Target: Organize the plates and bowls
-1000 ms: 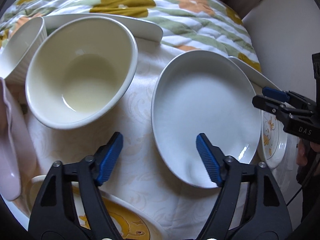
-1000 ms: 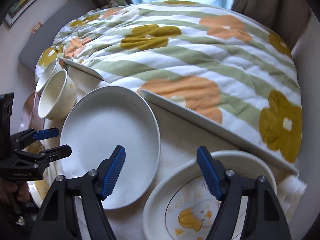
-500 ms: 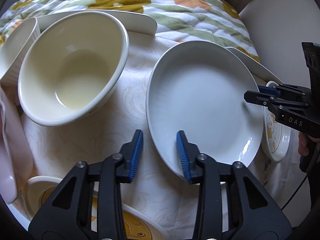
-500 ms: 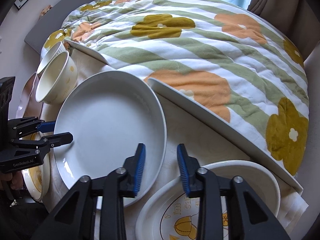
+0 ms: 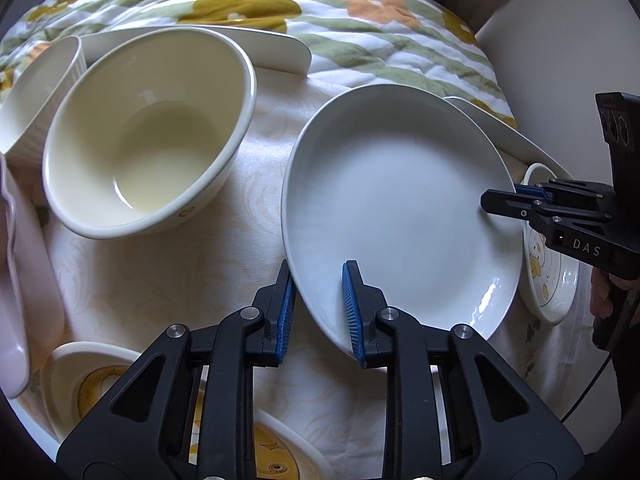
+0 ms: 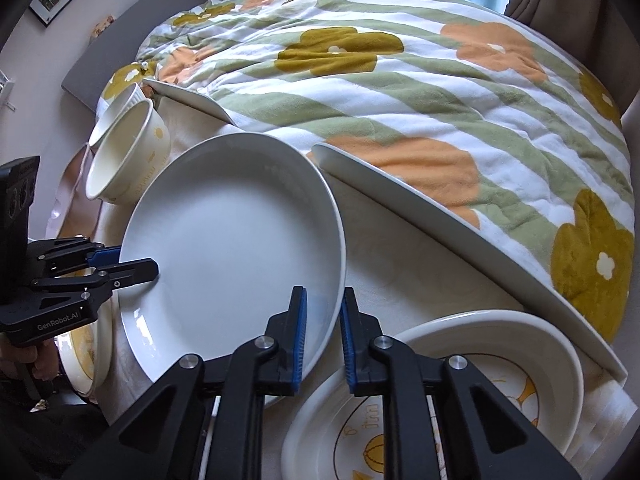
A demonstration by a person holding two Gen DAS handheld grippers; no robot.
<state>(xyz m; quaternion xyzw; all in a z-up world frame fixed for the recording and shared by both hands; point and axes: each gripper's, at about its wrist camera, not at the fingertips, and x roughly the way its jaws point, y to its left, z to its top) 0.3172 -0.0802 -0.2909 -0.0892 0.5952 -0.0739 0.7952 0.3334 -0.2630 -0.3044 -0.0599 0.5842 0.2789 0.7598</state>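
Behind everything the quilt, striped green and white with orange and mustard flowers, fills the far half of your view. In front of it lies the tablecloth, pale with a faint swirl. The white plate sits in the middle of that cloth, and you hold it from two sides. Your left gripper has just closed its jaws onto the near-left rim, one blue pad under the edge, one inside the plate. Your right gripper has just closed likewise on the opposite rim, the pads pinching the edge narrowly. To the left of the plate stands the cream bowl, well apart from it, with a ribbed cup just behind. A long platter leans against the quilt on the plate's far right. A duck plate lies beside your right gripper; another shows past the plate's edge in the left view.
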